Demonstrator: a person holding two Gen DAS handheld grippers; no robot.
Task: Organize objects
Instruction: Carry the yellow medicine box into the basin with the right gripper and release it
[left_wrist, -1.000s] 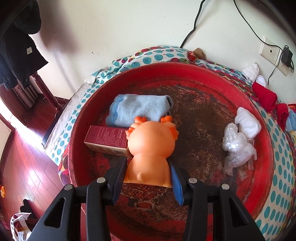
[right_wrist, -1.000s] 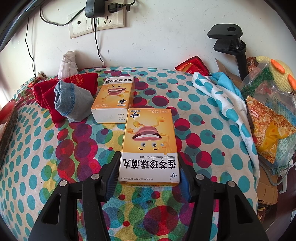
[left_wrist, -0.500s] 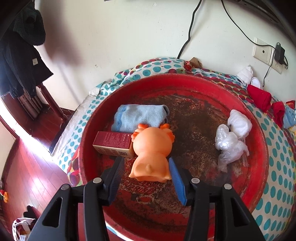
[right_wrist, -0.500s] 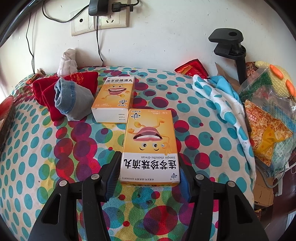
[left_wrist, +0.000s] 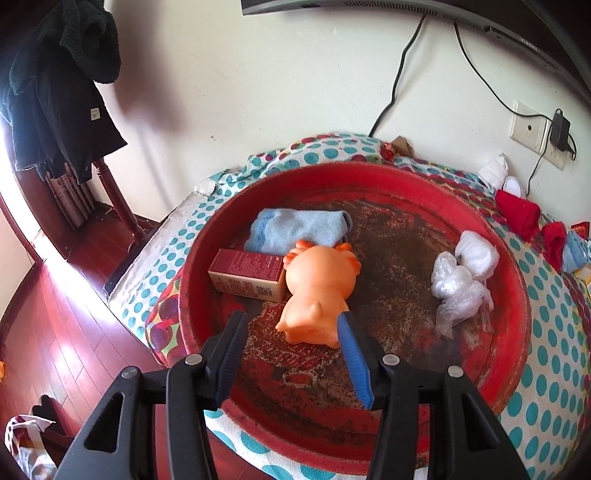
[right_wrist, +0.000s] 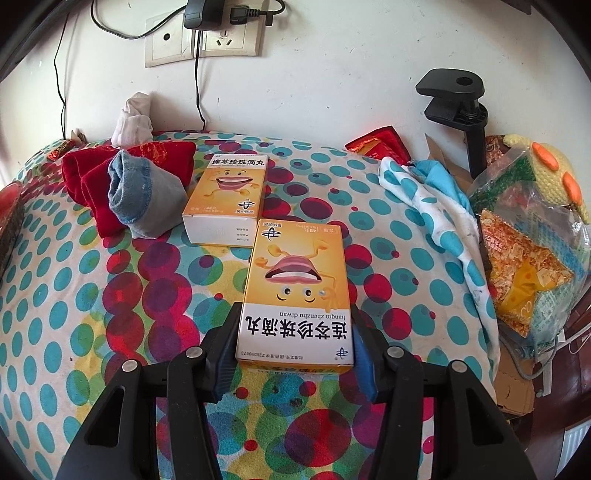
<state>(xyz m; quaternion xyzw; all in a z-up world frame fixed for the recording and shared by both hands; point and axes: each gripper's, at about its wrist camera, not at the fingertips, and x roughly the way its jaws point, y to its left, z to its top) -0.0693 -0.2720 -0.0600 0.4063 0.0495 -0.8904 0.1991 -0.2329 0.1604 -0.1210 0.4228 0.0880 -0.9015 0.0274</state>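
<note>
left gripper (left_wrist: 291, 325) released with jaws apart, orange toy (left_wrist: 319, 290) lying free at centre frame in red basin (left_wrist: 388, 177), right gripper (right_wrist: 295, 328) closing, clenched on yellow medicine box (right_wrist: 297, 291) at lower centre, over dotted cloth (right_wrist: 74, 314)

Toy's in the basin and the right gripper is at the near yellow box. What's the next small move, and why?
Probably finish closing the right gripper on the near yellow box, then lift it. Its jaws are closing with the box between them, while the box seems to lie on the cloth. The left gripper is open, clear of the orange toy lying in the red basin.
</note>
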